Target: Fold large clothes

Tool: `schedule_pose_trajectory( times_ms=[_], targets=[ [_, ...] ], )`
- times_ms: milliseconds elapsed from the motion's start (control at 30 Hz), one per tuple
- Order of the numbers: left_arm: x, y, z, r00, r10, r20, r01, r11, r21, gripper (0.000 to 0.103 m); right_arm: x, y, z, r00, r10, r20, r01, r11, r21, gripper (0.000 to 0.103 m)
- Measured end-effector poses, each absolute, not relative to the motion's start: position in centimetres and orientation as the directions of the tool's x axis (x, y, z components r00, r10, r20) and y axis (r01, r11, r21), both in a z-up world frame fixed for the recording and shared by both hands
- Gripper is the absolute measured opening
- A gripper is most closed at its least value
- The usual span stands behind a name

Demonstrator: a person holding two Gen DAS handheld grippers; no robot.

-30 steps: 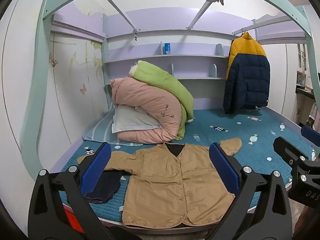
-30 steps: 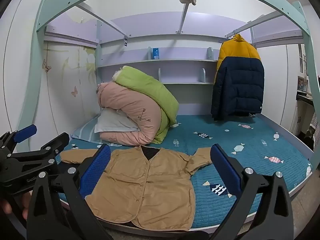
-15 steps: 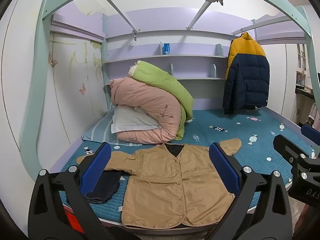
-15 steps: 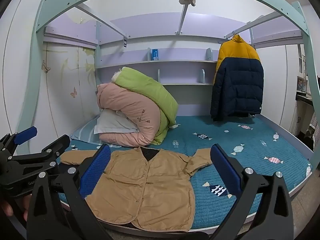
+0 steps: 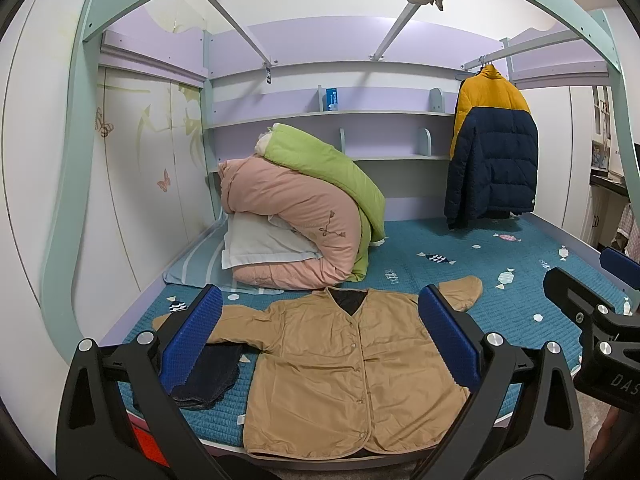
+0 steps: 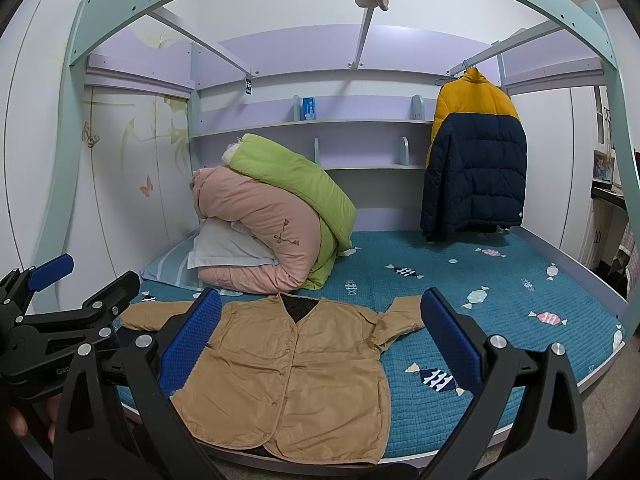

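A tan buttoned jacket point(image 5: 344, 372) lies flat, front up, on the blue bedspread point(image 5: 520, 280) at the bed's near edge, sleeves spread to both sides. It also shows in the right wrist view point(image 6: 292, 376). My left gripper point(image 5: 320, 340) is open and empty, held in front of the bed, above the jacket's hem. My right gripper point(image 6: 320, 340) is open and empty, to the right of the left one. Each gripper shows at the edge of the other's view.
A folded dark garment point(image 5: 204, 376) lies left of the jacket. Rolled pink point(image 5: 288, 224) and green point(image 5: 328, 172) quilts and a pillow sit at the back left. A yellow-and-navy puffer coat point(image 5: 492, 148) hangs at the back right. The bed frame arches overhead.
Both views have shifted very slightly; the jacket has not moved and both grippers stay open.
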State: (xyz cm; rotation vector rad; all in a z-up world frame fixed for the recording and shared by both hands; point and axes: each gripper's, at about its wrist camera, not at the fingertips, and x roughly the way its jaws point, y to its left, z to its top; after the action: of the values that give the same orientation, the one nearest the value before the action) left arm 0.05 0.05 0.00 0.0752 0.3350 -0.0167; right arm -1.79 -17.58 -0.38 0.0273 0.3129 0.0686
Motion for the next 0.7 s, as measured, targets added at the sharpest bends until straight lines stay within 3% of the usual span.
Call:
schedule_pose_trajectory(
  times_ms=[700],
  targets=[
    [-0.2,-0.8,0.3,0.945,-0.005,-0.328,0.03,0.997,0.073,0.098,-1.8,-17.6,-0.8,0.949,0.07,-0.306,-0.06,0.997,0.041,0.096]
  ],
)
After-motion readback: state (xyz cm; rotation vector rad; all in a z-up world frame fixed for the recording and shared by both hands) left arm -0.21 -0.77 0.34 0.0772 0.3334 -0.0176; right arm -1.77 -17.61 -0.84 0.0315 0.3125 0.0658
